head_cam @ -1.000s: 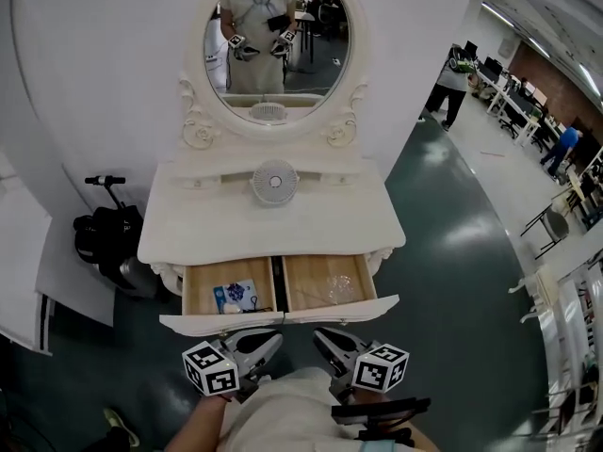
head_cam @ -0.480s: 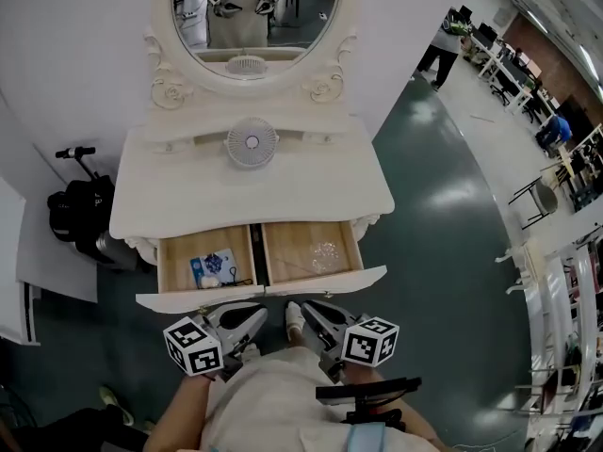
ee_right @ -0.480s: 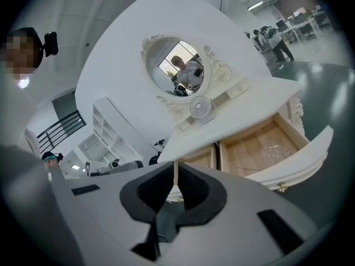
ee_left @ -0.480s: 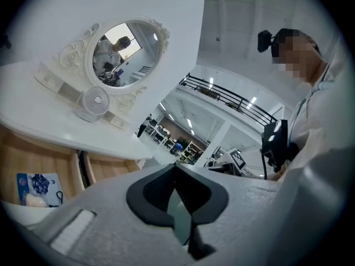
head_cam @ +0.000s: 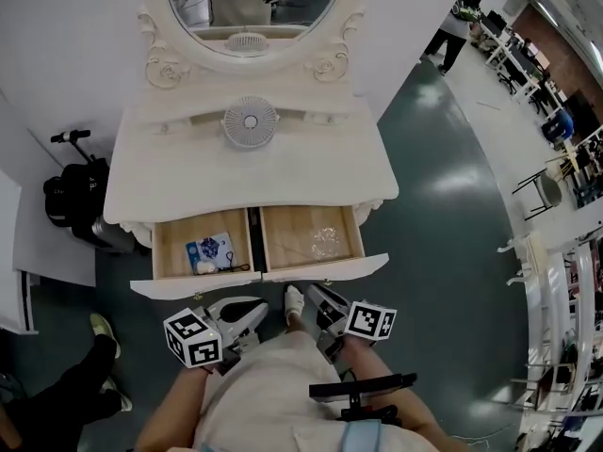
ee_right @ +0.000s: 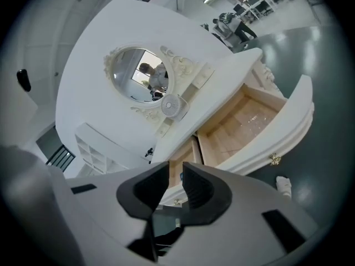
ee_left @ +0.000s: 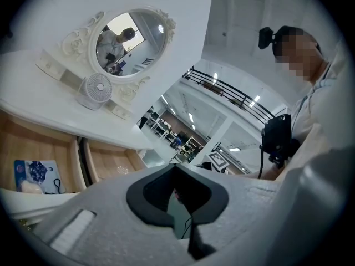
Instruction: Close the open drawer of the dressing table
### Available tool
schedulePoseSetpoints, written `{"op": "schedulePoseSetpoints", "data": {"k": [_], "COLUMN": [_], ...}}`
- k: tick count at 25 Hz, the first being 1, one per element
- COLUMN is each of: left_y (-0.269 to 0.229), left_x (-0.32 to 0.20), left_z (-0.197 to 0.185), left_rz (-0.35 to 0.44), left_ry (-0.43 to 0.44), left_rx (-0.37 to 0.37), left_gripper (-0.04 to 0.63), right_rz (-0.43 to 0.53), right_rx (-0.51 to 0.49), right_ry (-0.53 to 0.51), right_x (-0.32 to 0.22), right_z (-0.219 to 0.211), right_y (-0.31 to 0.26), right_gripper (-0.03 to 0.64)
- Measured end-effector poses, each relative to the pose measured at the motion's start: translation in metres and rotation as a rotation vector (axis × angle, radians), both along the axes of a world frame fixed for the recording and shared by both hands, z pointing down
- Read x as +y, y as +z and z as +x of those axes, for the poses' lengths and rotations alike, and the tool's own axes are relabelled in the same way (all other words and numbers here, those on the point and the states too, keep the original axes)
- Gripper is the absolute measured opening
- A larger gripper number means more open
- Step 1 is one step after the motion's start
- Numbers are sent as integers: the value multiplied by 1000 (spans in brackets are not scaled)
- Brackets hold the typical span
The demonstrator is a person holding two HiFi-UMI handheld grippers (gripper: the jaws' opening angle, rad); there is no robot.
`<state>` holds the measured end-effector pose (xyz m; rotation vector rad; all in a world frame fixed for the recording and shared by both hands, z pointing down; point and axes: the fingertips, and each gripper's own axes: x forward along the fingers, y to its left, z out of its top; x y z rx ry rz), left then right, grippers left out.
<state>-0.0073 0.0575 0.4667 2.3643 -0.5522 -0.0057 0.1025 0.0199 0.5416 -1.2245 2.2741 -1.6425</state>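
The drawer (head_cam: 311, 269) is standing pulled out from under the front edge of the white desk (head_cam: 250, 172), with its wooden inside showing as two compartments side by side. The left compartment is holding a blue-and-white packet (head_cam: 209, 250). The right one is holding something clear and crinkled (head_cam: 325, 241) that cannot be made out. A small brass knob (ee_right: 274, 159) is hanging on the drawer's white front.

Both grippers are hovering near that front panel, apart from it. The left gripper (head_cam: 254, 307) is sitting clenched, its jaws meeting with nothing between them. The right gripper (head_cam: 316, 298) is pointing toward the panel with its jaws a narrow slit apart; they have just been opening, and nothing is lying between them.

A white shoe (head_cam: 294, 301) is showing between the two grippers on the dark green floor (head_cam: 443, 252). Farther back on the desk, a round white fan (head_cam: 250, 121) is standing below the oval mirror (head_cam: 254, 8). A black bag (head_cam: 75, 201) is resting on the floor at the desk's left.
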Motion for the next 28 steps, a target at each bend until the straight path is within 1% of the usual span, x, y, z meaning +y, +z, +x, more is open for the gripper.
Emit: {"op": "schedulePoseSetpoints", "data": {"k": [5, 7, 13, 18, 22, 28], "left_y": [13, 16, 23, 36, 45, 48], "left_x": [1, 2, 4, 2, 0, 1], "left_z": [2, 3, 6, 13, 18, 27], "left_rz": [-22, -28, -44, -65, -78, -87], "left_ry": [13, 20, 33, 61, 76, 88], "left_rx": [-29, -32, -34, -58, -68, -70], "left_gripper": [5, 5, 5, 5, 5, 5], "right_rz": [-81, -111, -181, -248, -278, -287], "right_rx": [-17, -8, 18, 53, 80, 104], "right_ry": [2, -4, -17, -48, -50, 10], "right_x": [0, 0, 0, -2, -8, -14], "right_z": [-2, -2, 0, 8, 13, 28], "right_y": [25, 35, 55, 77, 91, 110], "right_gripper": [84, 95, 97, 97, 100, 101]}}
